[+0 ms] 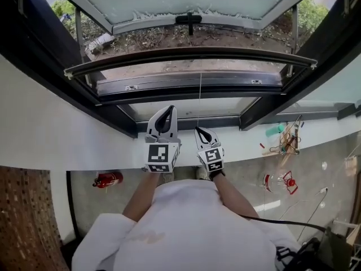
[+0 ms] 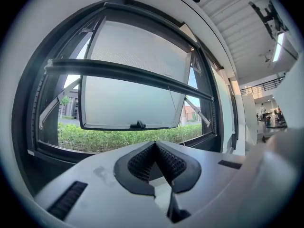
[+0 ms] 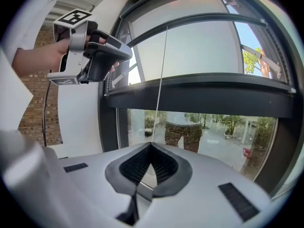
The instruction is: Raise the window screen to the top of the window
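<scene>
I read the window screen (image 1: 192, 54) as partly raised. Its dark bottom bar (image 2: 128, 75) runs level across the upper middle of the frame, and a thin cord (image 1: 199, 97) hangs straight from its centre. The mesh above is probably pale grey.

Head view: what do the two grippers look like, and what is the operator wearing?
Both the left gripper and the right gripper have white plastic shells, black ribbed pads and a cube with black-and-white square markers. The person wears a white short-sleeved shirt. A thin black cable runs by the right side.
</scene>
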A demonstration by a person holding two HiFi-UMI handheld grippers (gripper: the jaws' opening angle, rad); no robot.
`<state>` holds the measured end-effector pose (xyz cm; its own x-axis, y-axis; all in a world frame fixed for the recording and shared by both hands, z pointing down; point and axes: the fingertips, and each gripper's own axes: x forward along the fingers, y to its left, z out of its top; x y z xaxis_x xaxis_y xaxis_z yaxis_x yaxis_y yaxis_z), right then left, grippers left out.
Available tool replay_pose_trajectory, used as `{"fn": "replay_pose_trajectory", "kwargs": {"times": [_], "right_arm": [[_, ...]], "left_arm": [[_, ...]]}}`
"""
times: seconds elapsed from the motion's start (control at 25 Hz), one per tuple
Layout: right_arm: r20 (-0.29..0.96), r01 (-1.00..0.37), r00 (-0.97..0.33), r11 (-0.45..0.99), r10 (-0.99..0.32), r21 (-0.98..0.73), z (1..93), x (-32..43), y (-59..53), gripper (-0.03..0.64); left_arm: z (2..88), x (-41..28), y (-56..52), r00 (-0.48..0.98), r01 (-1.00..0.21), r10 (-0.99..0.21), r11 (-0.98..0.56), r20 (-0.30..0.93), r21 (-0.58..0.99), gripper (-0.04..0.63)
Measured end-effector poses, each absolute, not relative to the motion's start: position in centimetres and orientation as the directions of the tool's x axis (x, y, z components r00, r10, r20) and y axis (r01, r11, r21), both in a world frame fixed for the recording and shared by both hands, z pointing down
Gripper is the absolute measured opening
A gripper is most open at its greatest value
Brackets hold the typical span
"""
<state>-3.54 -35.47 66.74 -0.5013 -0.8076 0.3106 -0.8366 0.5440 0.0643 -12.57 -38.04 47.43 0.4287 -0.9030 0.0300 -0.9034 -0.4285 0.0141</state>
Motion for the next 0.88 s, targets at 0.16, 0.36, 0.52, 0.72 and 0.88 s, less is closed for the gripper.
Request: {"fn": "replay_pose_trajectory", "kwargs": {"times": [0.16, 0.36, 0.52, 0.72, 0.88], "right_arm": [[0.302, -0.834, -0.507, 0.548, -0.807, 0.061, 66.6, -3.8, -35.7, 0.000], [0.293, -0.835, -0.515, 0.549, -0.806, 0.043, 66.2, -4.2, -35.4, 0.000], [0.291, -0.832, -0.519, 0.553, -0.804, 0.042, 65.8, -4.6, -35.1, 0.000], [0.253, -0.844, -0.512, 0.536, -0.821, 0.033, 64.8, -4.4, -35.7, 0.000], [0.218, -0.852, -0.504, 0.522, -0.836, 0.031, 63.6, -4.1, -36.2, 0.000]], "left_arm": [[47.5, -13.0, -37.9, 0.416, -0.909, -0.909, -0.416, 0.032, 0.013, 0.000], [47.8, -13.4, -37.7, 0.404, -0.915, -0.914, -0.404, 0.043, 0.014, 0.000], [48.0, -13.4, -37.6, 0.405, -0.914, -0.913, -0.405, 0.052, 0.010, 0.000], [47.9, -13.4, -37.8, 0.409, -0.913, -0.911, -0.409, 0.051, 0.008, 0.000], [48.2, -13.4, -37.8, 0.408, -0.913, -0.911, -0.409, 0.054, 0.008, 0.000]]}}
